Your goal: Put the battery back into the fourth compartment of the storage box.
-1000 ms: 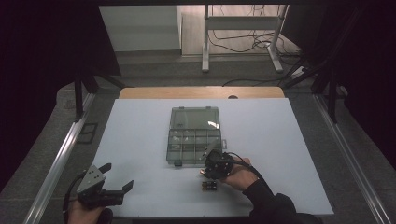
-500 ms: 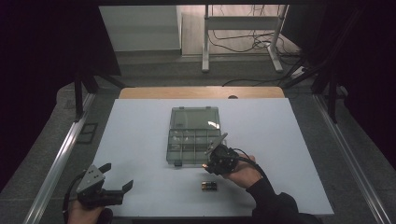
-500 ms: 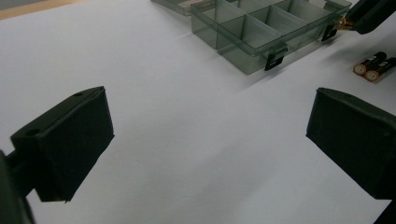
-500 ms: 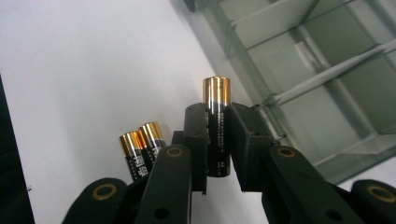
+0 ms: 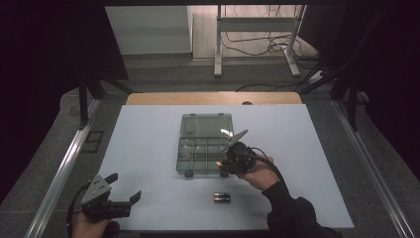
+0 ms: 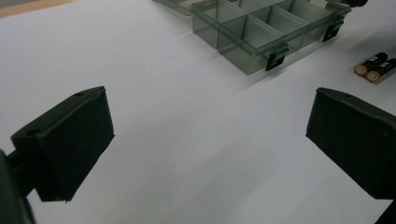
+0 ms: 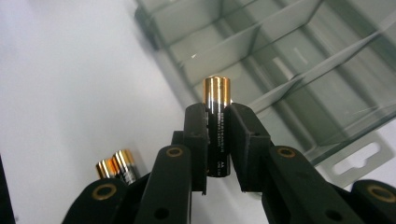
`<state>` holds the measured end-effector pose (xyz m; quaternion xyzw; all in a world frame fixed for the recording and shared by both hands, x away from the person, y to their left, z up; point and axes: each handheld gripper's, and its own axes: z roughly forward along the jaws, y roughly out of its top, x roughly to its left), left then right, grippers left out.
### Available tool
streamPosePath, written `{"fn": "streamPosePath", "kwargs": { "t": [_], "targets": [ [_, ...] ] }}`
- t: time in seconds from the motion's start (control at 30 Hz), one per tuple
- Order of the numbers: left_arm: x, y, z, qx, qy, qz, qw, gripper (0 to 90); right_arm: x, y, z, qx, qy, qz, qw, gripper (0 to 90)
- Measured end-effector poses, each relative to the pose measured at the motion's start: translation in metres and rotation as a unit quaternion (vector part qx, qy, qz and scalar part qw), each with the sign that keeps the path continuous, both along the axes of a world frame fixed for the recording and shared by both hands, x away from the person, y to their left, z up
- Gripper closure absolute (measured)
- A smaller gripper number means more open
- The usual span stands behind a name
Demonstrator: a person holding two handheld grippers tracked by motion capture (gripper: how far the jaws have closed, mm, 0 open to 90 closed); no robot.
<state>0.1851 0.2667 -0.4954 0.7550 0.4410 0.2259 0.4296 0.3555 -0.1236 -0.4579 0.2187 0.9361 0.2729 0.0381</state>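
We see one AA battery [image 7: 217, 121] clenched in the right claw [image 7: 217, 140].
It hangs over the open organizer box [image 5: 204, 144]; two batteries [image 5: 222, 198] lie on the bench [image 5: 148, 148]; left claw [image 5: 124, 191] gapes empty.

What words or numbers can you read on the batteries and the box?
"AA": near the bottom of the battery held in the right gripper, in the right gripper view.
A line of small white print runs up that same battery: too small to read.
The two batteries lying on the table have dark labels: too blurred to read.
The clear compartment box carries no text that can be seen.
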Motion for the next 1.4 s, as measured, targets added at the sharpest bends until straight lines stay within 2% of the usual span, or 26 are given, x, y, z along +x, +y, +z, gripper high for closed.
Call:
{"fn": "streamPosePath", "kwargs": {
  "t": [0.17,0.27,0.77,1.0,1.4],
  "targets": [
    [0.000,0.000,0.000,-0.001,0.001,0.001,1.0000,1.1,0.011,-0.001,0.008,0.007,-0.008,-0.019,0.9998,76.5],
    [0.000,0.000,0.000,-0.001,0.001,0.001,1.0000,1.1,0.017,0.000,0.011,0.002,-0.018,-0.024,0.9995,76.5],
    [0.000,0.001,0.000,-0.005,0.001,0.001,1.0000,1.1,0.042,0.004,0.015,-0.014,-0.041,-0.060,0.9972,76.5],
    [0.000,0.002,0.000,-0.011,0.001,0.003,0.9999,1.1,0.055,0.005,0.012,-0.017,-0.042,-0.075,0.9961,76.5],
    [0.001,0.002,0.000,-0.013,0.003,0.006,0.9999,1.1,0.072,0.006,-0.005,-0.037,-0.035,-0.103,0.9934,76.4]
  ]
}}
